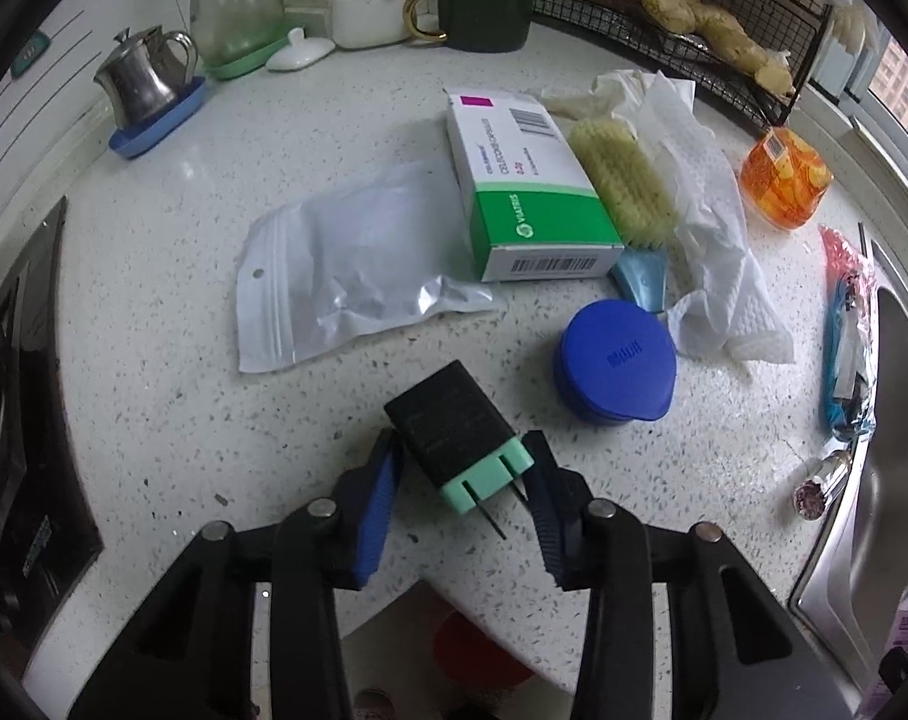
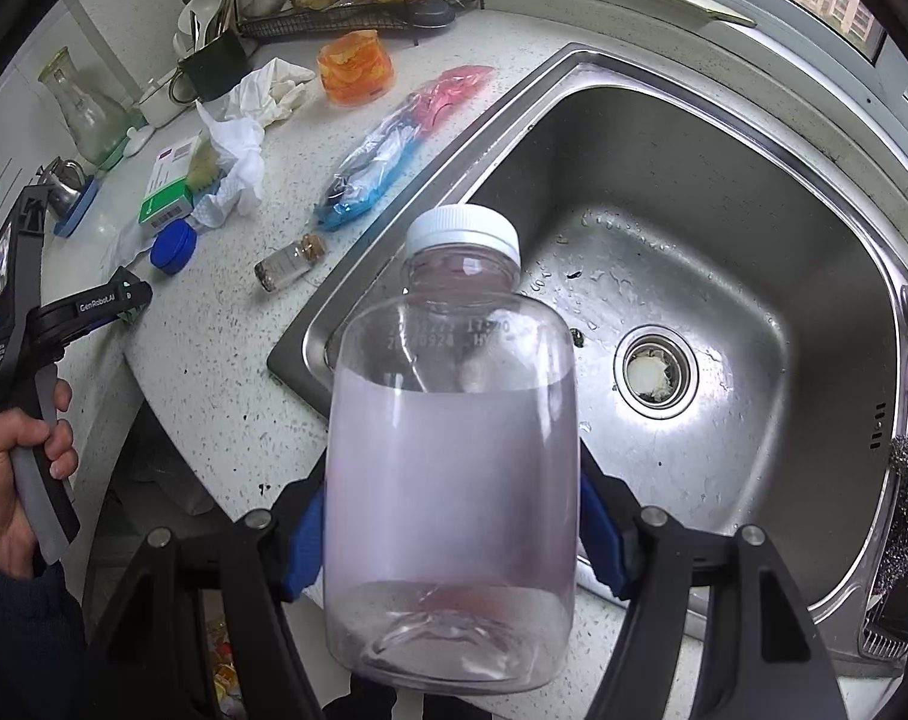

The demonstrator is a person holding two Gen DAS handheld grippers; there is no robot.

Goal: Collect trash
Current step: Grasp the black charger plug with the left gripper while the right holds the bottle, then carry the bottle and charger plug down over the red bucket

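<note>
Right gripper [image 2: 450, 534] clamps plastic bottle [image 2: 454, 450] (white cap) above sink [image 2: 724, 192].

The left claw [image 1: 463, 480] is pointing steeply down, its blue pads [image 1: 377, 510] standing narrowly apart. The right claw [image 2: 450, 534] is clamping, also tilting steeply downward.

Only a few bits are actually readable. The green-and-white medicine box [image 1: 529, 192] says "VIATRIS" on its green band — there's smaller print along the side and barcodes, too tiny to make out. The left hand-held gripper [image 2: 132, 294] has "GenRobot.AI" on its black body. The clear plastic bottle [image 2: 454, 450] has a faint stamped date code — unreadable.
</note>
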